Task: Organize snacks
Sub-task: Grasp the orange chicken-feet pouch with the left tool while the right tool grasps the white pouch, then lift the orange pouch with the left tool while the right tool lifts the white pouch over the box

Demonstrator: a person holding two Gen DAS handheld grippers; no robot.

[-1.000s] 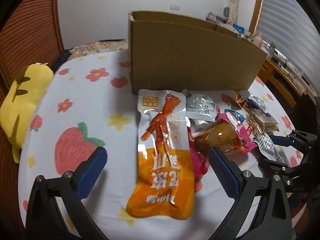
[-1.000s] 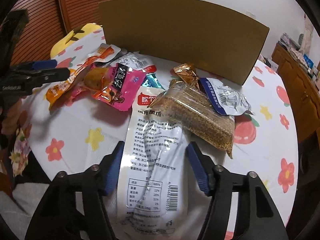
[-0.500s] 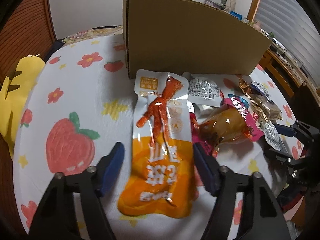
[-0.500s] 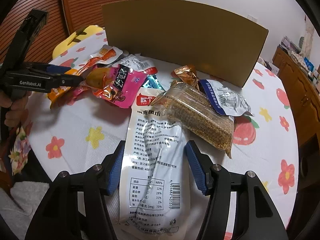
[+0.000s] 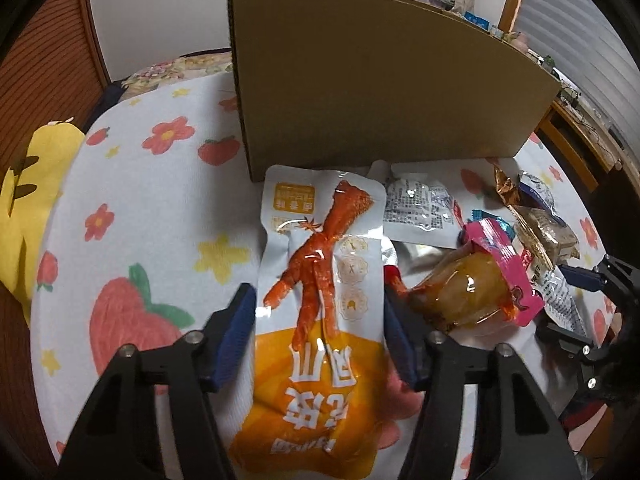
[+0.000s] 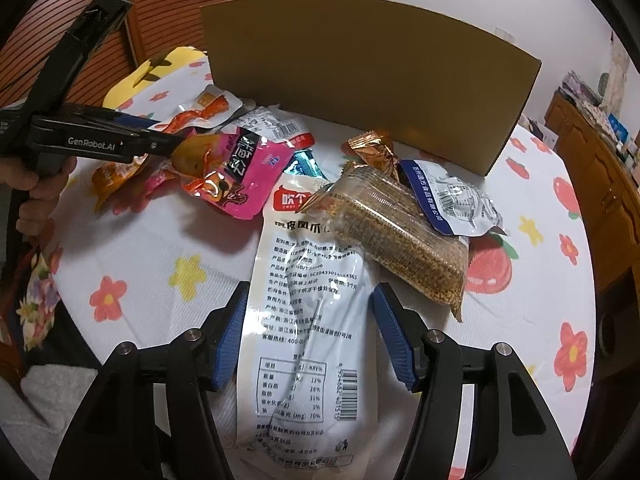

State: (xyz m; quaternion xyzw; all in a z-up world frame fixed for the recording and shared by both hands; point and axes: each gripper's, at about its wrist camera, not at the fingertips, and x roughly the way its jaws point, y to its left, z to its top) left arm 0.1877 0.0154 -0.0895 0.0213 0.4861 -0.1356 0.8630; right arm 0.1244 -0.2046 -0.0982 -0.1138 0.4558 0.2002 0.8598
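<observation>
An orange-and-white chicken-foot pouch (image 5: 320, 312) lies flat between the blue pads of my left gripper (image 5: 320, 320), whose jaws stand at the pouch's two edges. A white pouch with printed text (image 6: 304, 300) lies between the pads of my right gripper (image 6: 308, 320), whose jaws are also close to its sides. A tall cardboard box (image 5: 380, 92) stands behind the pile. A pink pouch with a yellow snack (image 5: 476, 292), a clear bag of brown grain bars (image 6: 400, 236) and a blue-and-white packet (image 6: 452, 200) lie in between.
The round table has a white cloth with flowers and strawberries (image 5: 132, 208). A yellow cushion (image 5: 24, 200) is at the far left. A wooden cabinet (image 6: 592, 140) stands to the right. The left gripper also shows in the right wrist view (image 6: 160, 140).
My left gripper has moved forward over the orange pouch and its jaws have narrowed from wide apart to the pouch's edges. My right gripper has hardly moved, its jaws slightly closer.
</observation>
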